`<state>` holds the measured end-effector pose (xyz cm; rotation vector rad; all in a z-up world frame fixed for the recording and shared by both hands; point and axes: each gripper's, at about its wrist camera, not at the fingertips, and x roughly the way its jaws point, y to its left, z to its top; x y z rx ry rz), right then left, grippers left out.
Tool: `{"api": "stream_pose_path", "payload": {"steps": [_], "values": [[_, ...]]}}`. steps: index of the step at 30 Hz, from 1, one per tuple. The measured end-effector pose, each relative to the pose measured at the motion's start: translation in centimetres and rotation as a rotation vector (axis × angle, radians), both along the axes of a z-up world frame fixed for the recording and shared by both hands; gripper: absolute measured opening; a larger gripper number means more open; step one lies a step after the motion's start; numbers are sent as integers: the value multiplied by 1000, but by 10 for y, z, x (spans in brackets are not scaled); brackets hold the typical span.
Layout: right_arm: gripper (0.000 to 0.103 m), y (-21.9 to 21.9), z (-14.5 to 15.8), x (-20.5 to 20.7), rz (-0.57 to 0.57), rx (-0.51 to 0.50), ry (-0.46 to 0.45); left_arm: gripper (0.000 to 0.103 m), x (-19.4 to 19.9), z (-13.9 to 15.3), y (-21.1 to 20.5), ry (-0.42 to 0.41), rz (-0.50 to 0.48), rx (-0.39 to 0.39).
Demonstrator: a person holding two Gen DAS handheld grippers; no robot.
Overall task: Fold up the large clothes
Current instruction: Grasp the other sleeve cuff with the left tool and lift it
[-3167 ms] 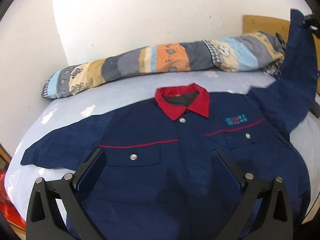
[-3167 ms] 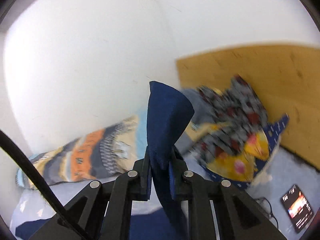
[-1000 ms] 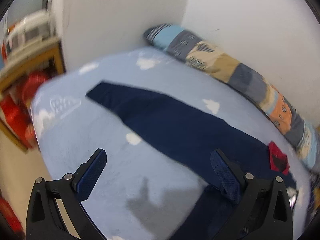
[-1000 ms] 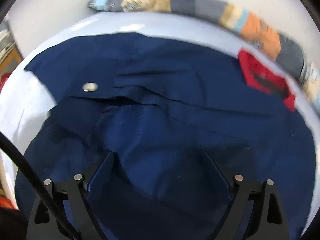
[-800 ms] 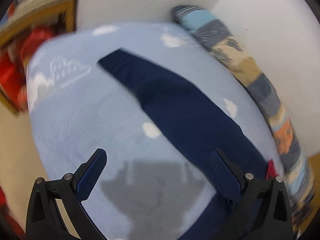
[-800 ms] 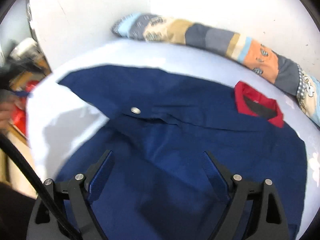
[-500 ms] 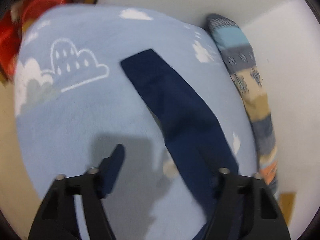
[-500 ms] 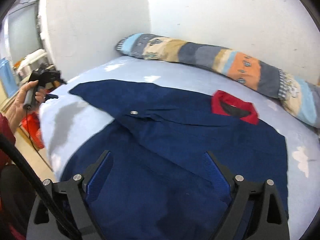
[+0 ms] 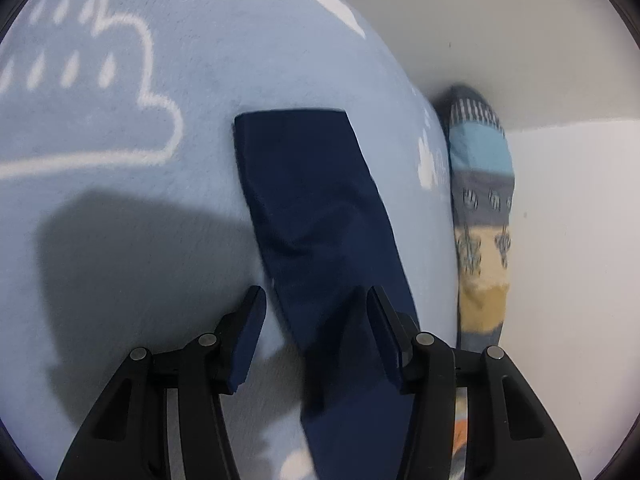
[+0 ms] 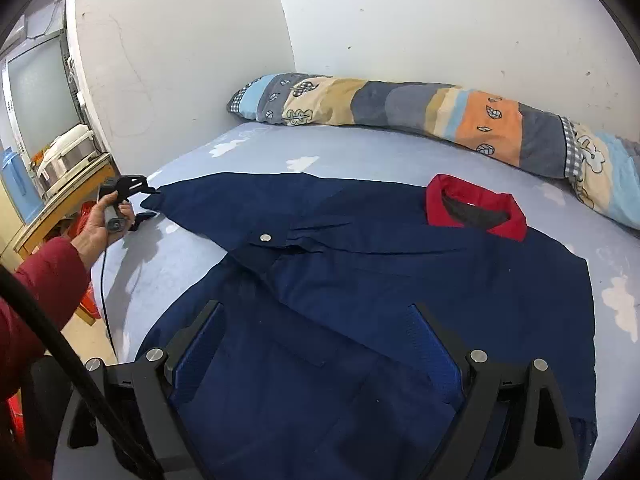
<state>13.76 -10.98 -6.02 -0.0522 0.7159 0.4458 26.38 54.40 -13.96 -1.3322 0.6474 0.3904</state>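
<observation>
There, sleeve [image 9: 316,216] between closing left gripper [image 9: 314,320] jaws.

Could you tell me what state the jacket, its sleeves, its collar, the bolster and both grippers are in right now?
Jacket: spread front-up on the bed.
Near sleeve: folded across the chest.
Far sleeve: stretched flat, cuff unfolded.
Collar: open, lying flat.
Bolster: lying along the wall.
Left gripper: jaws closing around the far sleeve, pads not yet pressing.
Right gripper: open, empty, above the jacket.
</observation>
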Motion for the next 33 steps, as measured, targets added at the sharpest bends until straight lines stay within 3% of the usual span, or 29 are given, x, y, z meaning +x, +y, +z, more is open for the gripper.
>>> {"api": "stream_pose_path", "payload": {"steps": [6,7,9,11,14,17,20,23,26,29,33], "values": [[94,-8,-1,5,-18,53,7,47,25,-13,21,-118,106,-37],[94,-10,0,6,-25,60,6,21,30,-14,23,-146,110,-35],[94,-13,1,6,-36,63,-2,1,33,-18,26,-230,111,-56],[94,-15,2,7,-50,59,-6,1,31,-17,24,-264,115,-50],[94,-20,4,10,-76,33,-13,1,31,-2,12,-234,66,50],[94,-28,4,18,-147,-54,-35,1,33,21,-3,-230,-3,129],[94,-40,-14,39,-222,-178,9,1,40,51,-21,-239,-66,197],[94,-55,-52,65,-278,-240,141,1,54,94,-47,-271,-148,272],[94,-68,-100,85,-306,-240,354,1,65,136,-79,-315,-228,321],[94,-70,-94,84,-309,-230,333,1,76,179,-122,-357,-323,362],[94,-84,-50,71,-339,-139,223,1,83,234,-203,-431,-485,415]]}}
